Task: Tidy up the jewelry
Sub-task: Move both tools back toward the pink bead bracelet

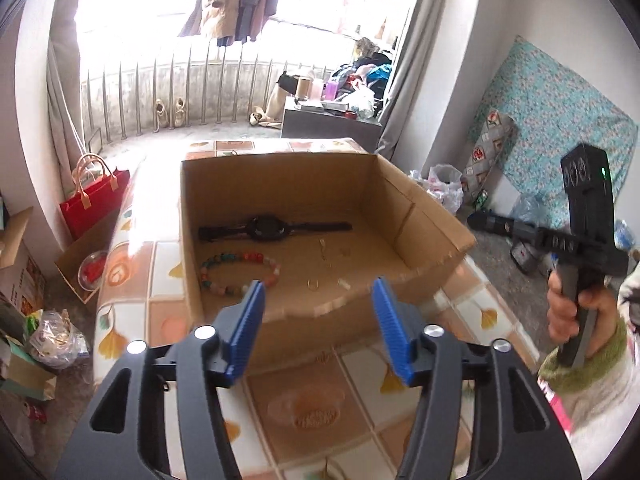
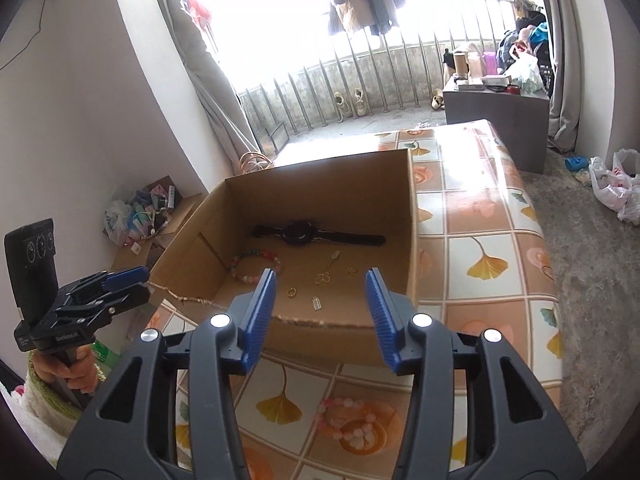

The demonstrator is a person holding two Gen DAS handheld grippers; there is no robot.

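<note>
- Between the blue pads of the left gripper (image 1: 318, 294) there's just air: fingers apart, nothing clamped, hovering at the near rim of the cardboard box (image 1: 404, 184).
- Same deal with the right gripper (image 2: 321, 286): pads spread, empty, aimed down over the near edge of the same box.
- Just past the fingertips, on the box floor: a multicoloured bead bracelet (image 1: 240, 274) near-left, a black watch (image 1: 266, 229) laid flat further back, and some small gold and silver bits in the middle, including a gold ring (image 2: 292, 291) and a tiny silver charm (image 2: 316, 303). Too small to say much more about those.
- Closer in, on the tiled tablecloth (image 2: 486, 264) under the right gripper, a pink bead bracelet (image 2: 348, 420) is lying outside the box, well apart from the rest.
- My read: we're between picks. Most of the stuff is already in the box, so this looks fairly far along.
- Next move is probably that pink bracelet: drop a gripper down near the table, straddle one side of the bead loop, close gently, then carry it over the near wall into the box.
- Beads roll and the cloth looks slick, so a shallow pinch could skid it.
</note>
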